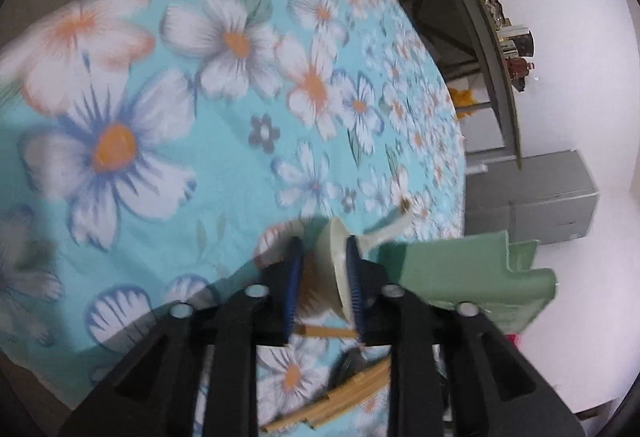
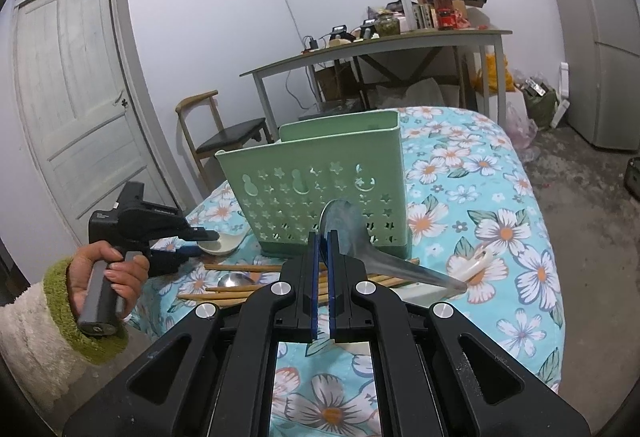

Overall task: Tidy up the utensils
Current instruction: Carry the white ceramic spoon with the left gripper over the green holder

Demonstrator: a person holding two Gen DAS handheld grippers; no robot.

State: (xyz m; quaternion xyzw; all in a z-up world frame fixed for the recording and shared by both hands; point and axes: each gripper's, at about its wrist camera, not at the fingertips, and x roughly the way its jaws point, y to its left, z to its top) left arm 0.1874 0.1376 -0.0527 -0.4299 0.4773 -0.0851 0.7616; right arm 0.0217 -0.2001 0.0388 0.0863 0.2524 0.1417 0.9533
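- left gripper point(image 1: 324, 277) is clamping a white ceramic spoon point(image 1: 340, 265) by its bowl beside the green caddy point(image 2: 320, 189): looking brittle and slick, calling for gentle lowering.
- right gripper point(image 2: 323, 269) is pinching a steel spoon point(image 2: 360, 237) in front of the caddy: stiff, smooth.

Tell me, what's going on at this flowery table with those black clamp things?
A person is sorting utensils into a green caddy using a hand-held gripper in each hand. The right gripper is shut on a metal spoon, held in front of the caddy. The left gripper is clamped on a white ceramic spoon low over the tablecloth. Chopsticks, another metal spoon and another white spoon lie loose on the table.
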